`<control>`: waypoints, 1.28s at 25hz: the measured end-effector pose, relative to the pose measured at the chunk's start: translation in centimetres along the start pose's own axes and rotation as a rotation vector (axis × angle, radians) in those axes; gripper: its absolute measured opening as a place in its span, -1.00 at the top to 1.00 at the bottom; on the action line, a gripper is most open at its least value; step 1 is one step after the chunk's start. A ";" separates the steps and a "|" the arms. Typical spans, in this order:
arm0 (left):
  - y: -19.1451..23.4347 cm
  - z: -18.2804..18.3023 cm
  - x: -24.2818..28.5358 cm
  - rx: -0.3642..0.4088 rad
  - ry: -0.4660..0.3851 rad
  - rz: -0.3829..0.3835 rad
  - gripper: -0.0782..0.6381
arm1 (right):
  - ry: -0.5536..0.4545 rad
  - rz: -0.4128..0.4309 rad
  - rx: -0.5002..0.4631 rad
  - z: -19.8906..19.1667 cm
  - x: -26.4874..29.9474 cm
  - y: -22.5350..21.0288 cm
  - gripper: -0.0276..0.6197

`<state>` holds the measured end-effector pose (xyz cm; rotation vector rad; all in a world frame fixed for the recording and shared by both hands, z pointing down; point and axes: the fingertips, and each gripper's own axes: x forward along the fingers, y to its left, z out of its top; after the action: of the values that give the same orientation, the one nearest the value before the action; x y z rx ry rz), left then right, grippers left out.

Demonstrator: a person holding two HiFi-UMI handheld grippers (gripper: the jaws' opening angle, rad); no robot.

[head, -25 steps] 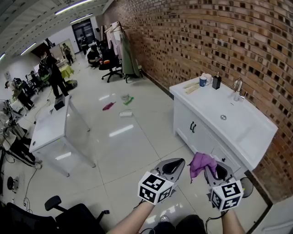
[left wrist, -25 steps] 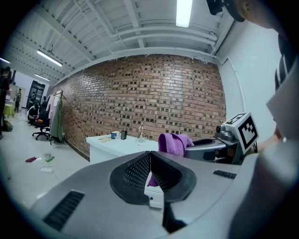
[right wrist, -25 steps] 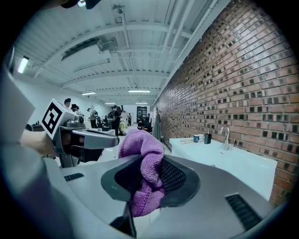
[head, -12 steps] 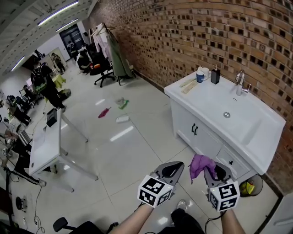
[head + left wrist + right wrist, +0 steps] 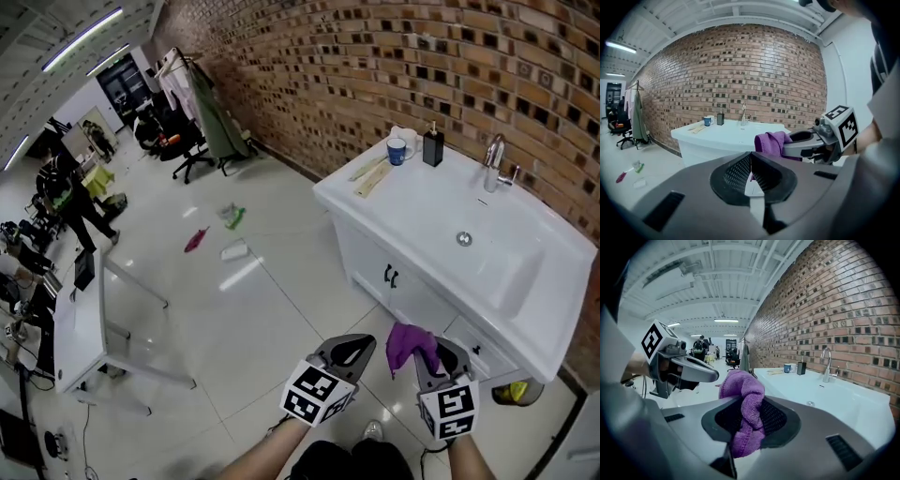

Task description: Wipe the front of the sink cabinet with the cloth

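I judge the wiping is not yet begun. The right gripper (image 5: 429, 361) pinches the purple cloth (image 5: 409, 341), soft, fluffy and bunched, in the air near the sink cabinet (image 5: 375, 264) but apart from it. The left gripper (image 5: 349, 352) has its jaws pressed together with nothing between them. The cabinet front looks smooth, glossy and white.

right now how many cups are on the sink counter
2. A blue mug at the counter's far end, and a white cup just behind it, beside the black bottle.

cabinet (image 5: 375, 267) front-R | cup (image 5: 397, 150) on it | cloth (image 5: 410, 343) in R tool (image 5: 427, 354) | L tool (image 5: 351, 351) beside
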<state>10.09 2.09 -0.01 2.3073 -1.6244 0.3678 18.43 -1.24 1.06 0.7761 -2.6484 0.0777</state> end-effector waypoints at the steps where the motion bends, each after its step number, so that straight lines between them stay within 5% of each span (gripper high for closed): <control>1: 0.4 -0.2 0.9 0.000 0.008 -0.007 0.77 | 0.018 -0.008 -0.001 -0.7 0.5 -0.5 0.60; 9: 3.2 -3.1 8.2 0.037 0.024 -0.092 0.77 | 0.093 -0.156 0.005 -6.7 4.6 -4.5 0.60; 17: 5.2 -10.4 17.7 0.054 0.060 -0.229 0.77 | 0.168 -0.366 -0.009 -14.9 8.3 -9.9 0.60; 25: 6.1 -15.4 25.6 0.111 0.028 -0.367 0.77 | 0.232 -0.651 -0.194 -20.0 8.9 -14.7 0.60; 32: 8.7 -16.5 28.7 0.199 -0.079 -0.432 0.77 | 0.238 -0.804 -0.356 -21.1 11.0 -17.4 0.61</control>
<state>10.76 -19.34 26.72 2.7667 -1.1134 0.3516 26.31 -18.23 23.79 1.5064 -1.8820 -0.4655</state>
